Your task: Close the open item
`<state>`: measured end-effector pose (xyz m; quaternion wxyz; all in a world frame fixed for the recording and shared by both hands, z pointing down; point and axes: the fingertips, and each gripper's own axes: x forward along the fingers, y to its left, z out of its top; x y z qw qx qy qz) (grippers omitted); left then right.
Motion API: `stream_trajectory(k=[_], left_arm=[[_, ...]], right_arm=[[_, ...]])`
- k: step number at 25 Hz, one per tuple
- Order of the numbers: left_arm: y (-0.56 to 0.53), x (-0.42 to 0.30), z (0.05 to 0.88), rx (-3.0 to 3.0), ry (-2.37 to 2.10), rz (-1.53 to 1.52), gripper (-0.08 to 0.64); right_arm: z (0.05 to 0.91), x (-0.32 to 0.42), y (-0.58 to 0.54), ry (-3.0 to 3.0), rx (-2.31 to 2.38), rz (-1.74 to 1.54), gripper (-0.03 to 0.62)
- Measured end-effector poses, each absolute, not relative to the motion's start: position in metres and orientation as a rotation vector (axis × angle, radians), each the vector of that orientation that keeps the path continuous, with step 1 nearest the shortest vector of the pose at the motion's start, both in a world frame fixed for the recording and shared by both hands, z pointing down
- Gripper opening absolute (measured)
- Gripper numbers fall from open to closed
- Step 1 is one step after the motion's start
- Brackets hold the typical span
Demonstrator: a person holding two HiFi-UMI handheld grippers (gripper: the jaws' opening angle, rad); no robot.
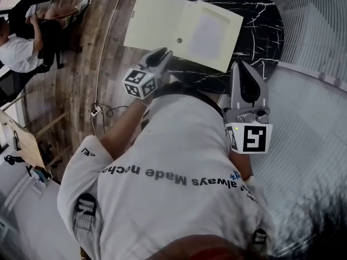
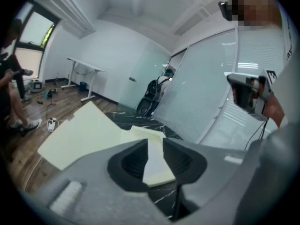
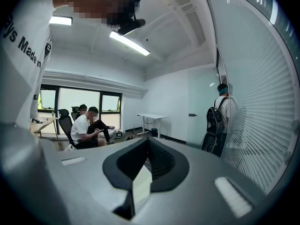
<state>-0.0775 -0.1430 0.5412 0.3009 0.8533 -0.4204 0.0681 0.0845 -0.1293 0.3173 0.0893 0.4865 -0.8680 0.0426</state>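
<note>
Left hand-held gripper (image 1: 161, 57), jaws narrowly apart and empty, hovers at the near edge of the open pale-yellow folder (image 1: 162, 20). The folder lies flat on the dark marble surface (image 1: 255, 15). Right hand-held gripper (image 1: 246, 72), jaws together, is near right.

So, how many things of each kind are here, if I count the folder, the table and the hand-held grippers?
Pale yellow flat folder, lying open: 1
Black marble-patterned table: 1
Grey two-jaw grippers, the left gripper and the right gripper: 2
Total: 4
</note>
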Motion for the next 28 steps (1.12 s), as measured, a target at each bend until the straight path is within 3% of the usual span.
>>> stream_trajectory(k=[13,22,28], left_arm=[[-0.118,-0.161,0.725,1.807,-1.170,0.181,0.151],[-0.141,-0.181,0.753,1.731,-1.184,-0.006,0.212],[-0.162,-0.190,0.755,1.715,-1.203,-0.050,0.180]], right_arm=[[0.337,0.069,-0.132,-2.556,1.394,0.173,0.002],[0.342,0.061,-0.132,-2.536,1.379,0.164,0.002],[0.342,0.060,-0.134,-2.525,1.384,0.161,0.002]])
